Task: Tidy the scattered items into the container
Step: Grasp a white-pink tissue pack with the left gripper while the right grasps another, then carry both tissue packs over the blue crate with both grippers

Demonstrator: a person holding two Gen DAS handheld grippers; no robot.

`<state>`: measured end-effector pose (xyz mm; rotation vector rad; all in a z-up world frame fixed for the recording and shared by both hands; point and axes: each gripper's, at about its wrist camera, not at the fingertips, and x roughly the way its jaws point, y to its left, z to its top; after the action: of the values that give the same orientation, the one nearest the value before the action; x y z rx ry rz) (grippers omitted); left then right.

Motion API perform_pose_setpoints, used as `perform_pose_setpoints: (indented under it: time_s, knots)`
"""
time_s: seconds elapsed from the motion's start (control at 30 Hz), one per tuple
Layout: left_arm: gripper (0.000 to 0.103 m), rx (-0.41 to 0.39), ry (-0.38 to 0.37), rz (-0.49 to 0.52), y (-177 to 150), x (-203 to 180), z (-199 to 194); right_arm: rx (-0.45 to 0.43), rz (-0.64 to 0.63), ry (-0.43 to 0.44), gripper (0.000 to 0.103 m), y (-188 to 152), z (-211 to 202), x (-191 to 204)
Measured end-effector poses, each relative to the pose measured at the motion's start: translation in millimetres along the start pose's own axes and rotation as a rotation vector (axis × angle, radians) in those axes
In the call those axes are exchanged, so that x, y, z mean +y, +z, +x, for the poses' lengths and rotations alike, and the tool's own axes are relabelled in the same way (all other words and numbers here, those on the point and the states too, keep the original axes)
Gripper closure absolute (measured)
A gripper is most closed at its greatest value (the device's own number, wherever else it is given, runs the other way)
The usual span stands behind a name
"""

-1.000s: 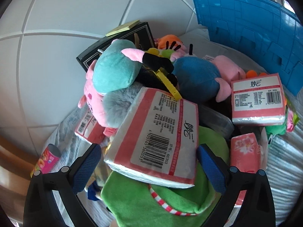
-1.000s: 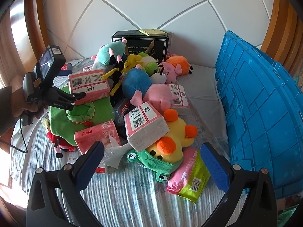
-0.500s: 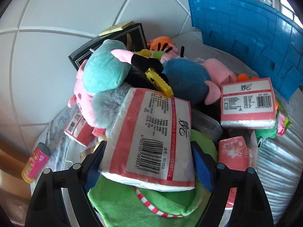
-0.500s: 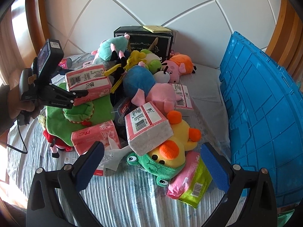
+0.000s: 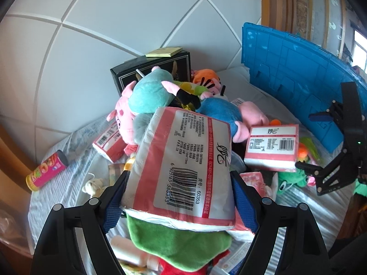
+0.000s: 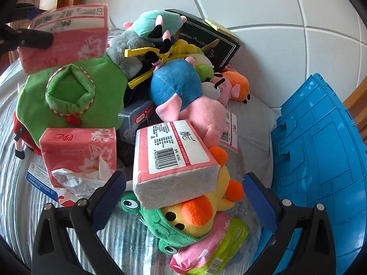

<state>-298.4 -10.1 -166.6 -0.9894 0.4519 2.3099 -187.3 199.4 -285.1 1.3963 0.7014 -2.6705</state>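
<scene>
While clamped, tissue pack (image 5: 183, 169) fills left fingers (image 5: 243, 204).

Bare bedsheet (image 6: 142, 247) strip by blue crate (image 6: 321, 160); toy pile (image 6: 179, 84) blocking centre.

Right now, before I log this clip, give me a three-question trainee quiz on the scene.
1. True or false: the left hand-held gripper is clamped on a tissue pack.
2. Which lies directly under the other tissue pack in front of the right hand-held gripper? A) black box B) yellow duck plush C) snack can
3. Fill in: the container is coloured ____.

Key: 1 true; 2 B, the yellow duck plush; 3 blue.
</scene>
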Motion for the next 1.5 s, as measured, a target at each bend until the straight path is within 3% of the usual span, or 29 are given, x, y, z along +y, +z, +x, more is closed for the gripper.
perform_pose_setpoints:
  time_s: [0.4,0.47,0.67,0.97,1.17,1.5]
  knots:
    - [0.02,0.029,0.044,-0.042,-13.5,4.2,-8.7,0.062,-0.071,0.037,0.0,9.9,48.5,9.1]
    - [0.019,0.026,0.053,-0.052,-15.1,7.5,-11.8,0.075,-0.068,0.051,0.006,10.0,50.5,10.3]
    - [0.019,0.028,0.085,-0.09,-21.4,16.8,-17.6,0.071,-0.009,0.086,0.011,12.0,41.5,3.6]
    - [0.019,-0.018,0.098,-0.115,-22.2,16.4,-37.6,0.024,0.077,0.107,0.012,14.9,-6.5,-5.2]
    - [0.019,-0.053,0.117,-0.138,-23.0,12.4,-59.5,-0.041,0.131,0.116,0.012,17.5,-57.4,-10.5]
    - [0.019,-0.14,0.088,-0.166,-26.8,-10.8,-107.4,-0.123,0.226,0.138,0.012,2.3,-146.3,-18.9]
